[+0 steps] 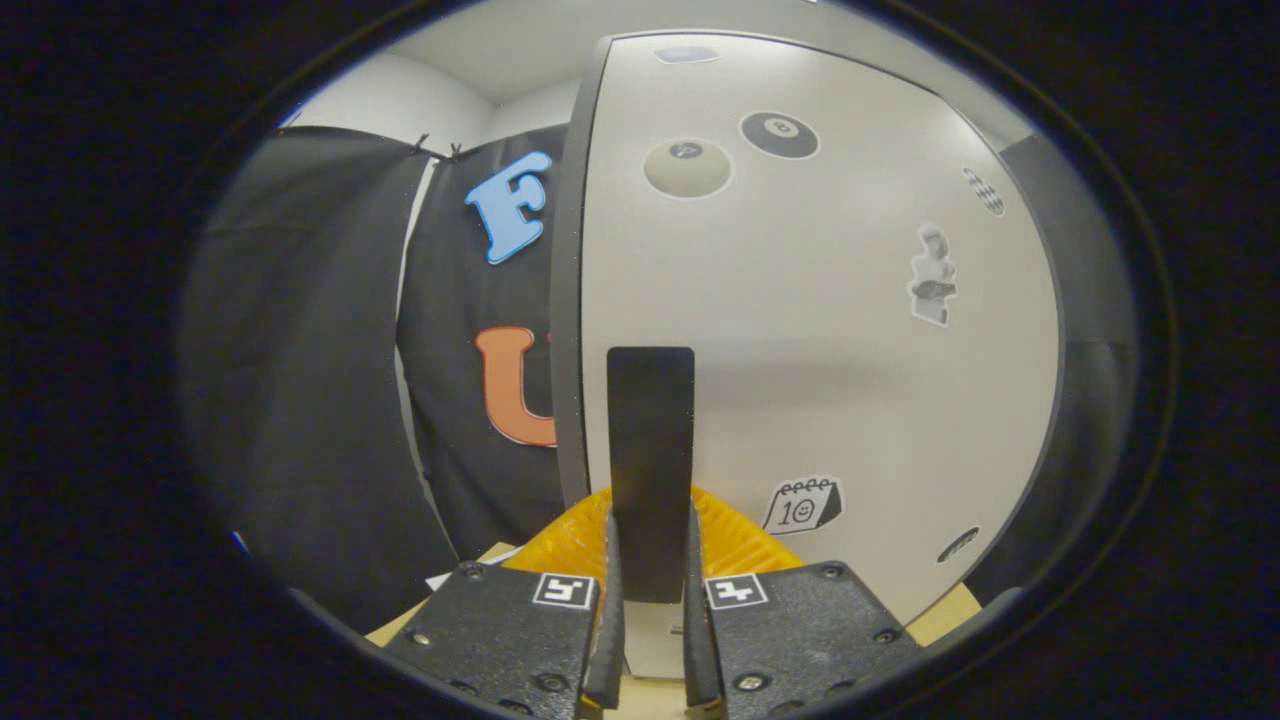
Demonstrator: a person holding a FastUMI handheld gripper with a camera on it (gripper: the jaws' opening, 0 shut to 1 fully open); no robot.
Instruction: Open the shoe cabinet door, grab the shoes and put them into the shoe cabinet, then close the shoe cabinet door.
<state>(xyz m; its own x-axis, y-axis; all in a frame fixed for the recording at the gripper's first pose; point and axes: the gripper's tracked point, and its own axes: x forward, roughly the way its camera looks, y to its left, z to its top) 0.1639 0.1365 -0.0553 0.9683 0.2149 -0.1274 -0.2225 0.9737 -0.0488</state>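
White cabinet door (820,330), tool (650,590) clamping its dark handle (650,450)

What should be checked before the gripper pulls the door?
1. Handle between the fingers: ok. The dark handle runs down into the gap of the gripper.
2. Fingers pressing the handle: ok. Both fingers lie against its lower sides.
3. Grip low on the handle: ok. Most of it stands above the fingers.
4. Door state: ok. The white door is already ajar, its dark edge showing on the handle side.
5. Swing path clear: cannot tell. Black cloth hangs beside that edge.
6. Shoes ready: cannot tell.
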